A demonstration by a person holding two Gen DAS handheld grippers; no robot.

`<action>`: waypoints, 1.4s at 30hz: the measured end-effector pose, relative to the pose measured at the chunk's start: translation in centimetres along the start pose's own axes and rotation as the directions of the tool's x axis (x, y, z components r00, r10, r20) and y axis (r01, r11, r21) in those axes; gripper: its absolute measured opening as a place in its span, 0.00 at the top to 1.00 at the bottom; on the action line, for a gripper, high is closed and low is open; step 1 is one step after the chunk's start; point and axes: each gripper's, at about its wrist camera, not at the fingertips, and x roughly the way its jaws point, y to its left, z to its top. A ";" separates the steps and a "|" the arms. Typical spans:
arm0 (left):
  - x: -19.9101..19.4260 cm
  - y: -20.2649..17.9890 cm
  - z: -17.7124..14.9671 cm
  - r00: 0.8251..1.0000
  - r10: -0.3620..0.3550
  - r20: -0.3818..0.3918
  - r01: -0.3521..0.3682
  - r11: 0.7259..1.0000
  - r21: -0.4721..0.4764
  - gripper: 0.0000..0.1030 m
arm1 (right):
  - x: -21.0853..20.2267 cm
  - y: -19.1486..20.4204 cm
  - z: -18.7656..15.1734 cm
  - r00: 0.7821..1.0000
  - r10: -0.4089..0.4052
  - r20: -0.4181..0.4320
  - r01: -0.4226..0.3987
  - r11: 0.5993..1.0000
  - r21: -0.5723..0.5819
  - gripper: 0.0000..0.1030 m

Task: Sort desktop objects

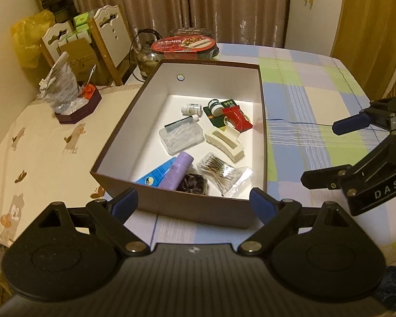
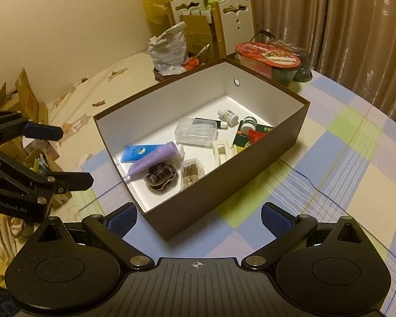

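1. Blue rubber pads line both claws, and both are spread wide with nothing between them: our left claw (image 1: 190, 202) hangs just short of the near wall of the box (image 1: 198, 208), and our right claw (image 2: 198, 218) hangs over the near corner of the same box.

2. Each claw shows in the other's camera, held off to the side of the box and above the worktop (image 1: 316, 84), touching nothing.

3. Moving out, the brown box with its white inside already holds the small things: a purple tube (image 1: 175, 171) lying across a blue tube (image 1: 155, 173), a dark scrunchie (image 1: 192, 182), a bag of cotton swabs (image 1: 221, 171), a cream hair clip (image 1: 224, 144), a clear plastic case (image 1: 178, 137), two small bottles (image 1: 191, 109), a green card (image 1: 219, 117) and a red sachet (image 1: 237, 120).

4. Around the box, the checked cloth of the worktop looks bare where we can see it; only a sealed food bowl (image 1: 183, 45) and a tray of clutter (image 1: 74, 105) stand further off.

5. We judge the sorting to be at or near its end, since no loose small item shows outside the box.

6. If anything is left, the next move calls for scanning the worktop edges hidden from both cameras; otherwise we lift both claws clear without nudging the box wall.
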 end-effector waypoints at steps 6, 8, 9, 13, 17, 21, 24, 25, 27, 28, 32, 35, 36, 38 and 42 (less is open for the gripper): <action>0.5 -1.2 -0.3 1.000 0.014 -0.010 -0.014 1.000 -0.019 0.13 | 0.0 -0.9 -0.4 1.000 0.010 -0.012 -0.010 1.000 -0.021 0.01; 0.5 -1.6 -0.2 1.000 0.017 -0.011 -0.017 0.999 -0.027 0.13 | 0.0 -1.1 -0.5 1.000 0.011 -0.014 -0.012 1.000 -0.027 0.01; 0.6 -1.7 -0.2 1.000 0.019 -0.011 -0.019 0.999 -0.030 0.13 | 0.0 -1.3 -0.5 1.000 0.012 -0.016 -0.012 0.999 -0.030 0.01; 0.6 -2.4 -0.1 1.000 0.031 -0.006 -0.031 0.999 -0.042 0.13 | 0.0 -1.6 -0.6 1.000 0.018 -0.021 -0.019 0.999 -0.041 0.01; 0.7 -2.8 -0.1 0.999 0.051 -0.002 -0.051 0.997 -0.060 0.13 | -0.1 -1.9 -0.6 0.999 0.030 -0.011 -0.031 0.999 -0.039 0.01; 0.5 -3.0 -0.2 0.997 0.075 -0.002 -0.075 0.994 -0.080 0.13 | -0.2 -2.0 -0.5 0.999 0.038 -0.010 -0.038 0.998 -0.042 0.01; 0.4 -2.9 -0.4 0.996 0.091 -0.006 -0.091 0.992 -0.091 0.13 | -0.1 -2.0 -0.5 0.999 0.047 -0.016 -0.048 0.997 -0.053 0.01; 0.3 -2.9 -0.5 0.995 0.096 -0.007 -0.096 0.991 -0.094 0.13 | -0.1 -1.9 -0.6 0.999 0.050 -0.017 -0.051 0.997 -0.055 0.01; 0.2 -2.9 -0.6 0.994 0.105 -0.010 -0.106 0.989 -0.099 0.13 | -0.1 -1.9 -0.7 0.998 0.057 -0.018 -0.058 0.997 -0.057 0.01; 0.2 -2.9 -0.7 0.994 0.109 -0.012 -0.110 0.989 -0.100 0.13 | -0.1 -1.9 -0.7 0.998 0.060 -0.019 -0.061 0.997 -0.056 0.01; 0.1 -3.1 -1.2 0.992 0.122 -0.020 -0.123 0.987 -0.102 0.13 | -0.2 -1.9 -1.0 0.997 0.072 -0.019 -0.073 0.996 -0.050 0.01; -0.1 -3.3 -1.4 0.992 0.128 -0.020 -0.130 0.986 -0.105 0.13 | -0.3 -2.0 -1.2 0.997 0.073 -0.018 -0.074 0.996 -0.049 0.01; -0.2 -3.4 -1.5 0.991 0.130 -0.019 -0.131 0.986 -0.106 0.13 | -0.3 -2.0 -1.3 0.997 0.073 -0.017 -0.074 0.996 -0.048 0.01; -0.3 -3.6 -1.6 0.991 0.134 -0.015 -0.135 0.985 -0.105 0.13 | -0.4 -2.0 -1.4 0.997 0.074 -0.015 -0.074 0.996 -0.043 0.01; -0.6 -3.9 -1.7 0.990 0.142 -0.001 -0.141 0.985 -0.099 0.13 | -0.6 -2.2 -1.7 0.997 0.075 -0.014 -0.076 0.997 -0.034 0.01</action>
